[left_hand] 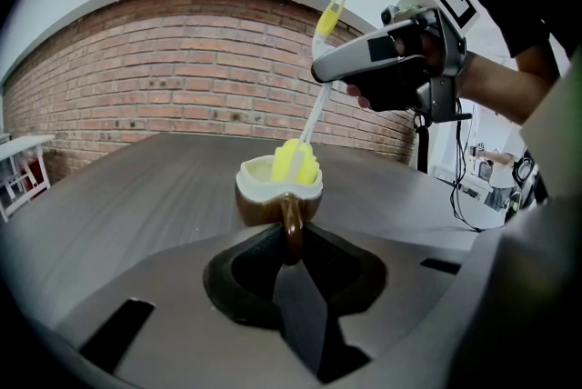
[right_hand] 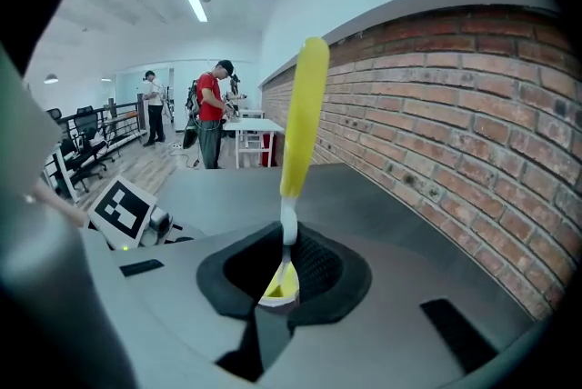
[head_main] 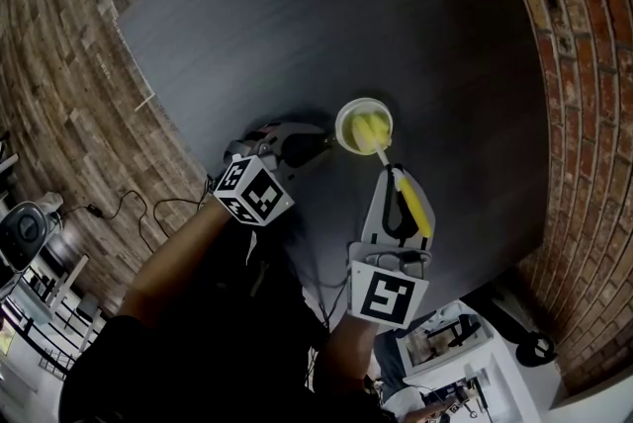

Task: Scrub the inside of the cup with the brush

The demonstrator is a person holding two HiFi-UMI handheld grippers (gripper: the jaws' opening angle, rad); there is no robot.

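A brown cup [left_hand: 264, 201] with a cream inside stands on the dark table [head_main: 445, 45]. Its handle [left_hand: 291, 233] sits between the jaws of my left gripper [left_hand: 291, 242], which is shut on it. In the head view the cup [head_main: 348, 114] lies just right of my left gripper [head_main: 315, 144]. The brush has a yellow bristle head [left_hand: 296, 162] down inside the cup and a white stem. My right gripper [right_hand: 287, 255] is shut on that stem, with the yellow brush handle [right_hand: 303, 114] sticking up behind. From above, my right gripper [head_main: 389, 176] is close below the cup.
A brick wall [head_main: 584, 115] runs along the table's right side. Wood flooring with cables [head_main: 129, 204] lies to the left. White tables [right_hand: 245, 137] and two standing people [right_hand: 211, 110] are far off in the room.
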